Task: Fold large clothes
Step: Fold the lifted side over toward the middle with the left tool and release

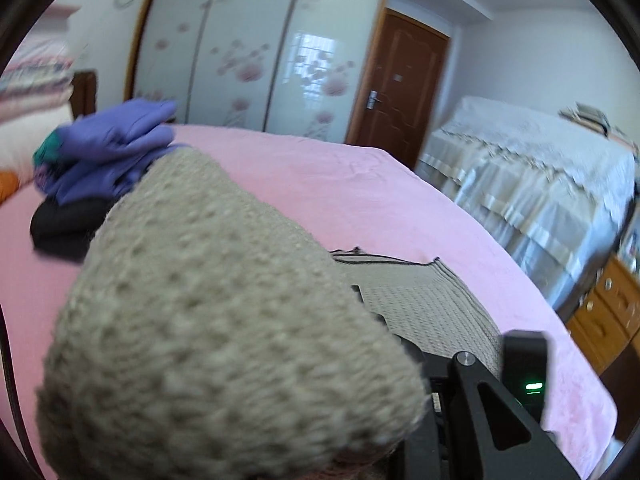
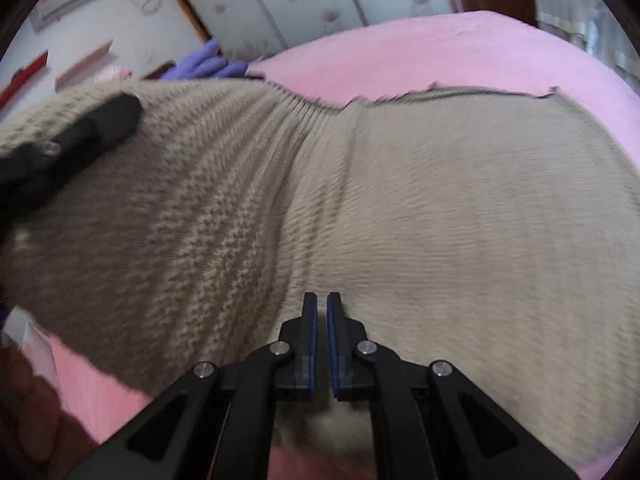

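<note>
Tongs (image 2: 322, 300) mid-sweater (image 2: 440, 220), edges apart.

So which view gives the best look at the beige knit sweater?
The right wrist view: the beige knit sweater spreads over the pink bed, showing its dark-trimmed edge and a raised fold. The left wrist view shows mainly a blurred bulge of knit close to the lens, with a flat patch behind it.

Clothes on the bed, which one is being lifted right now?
The beige knit sweater, draped over the left gripper; the purple garment and black one sit stacked behind.
</note>
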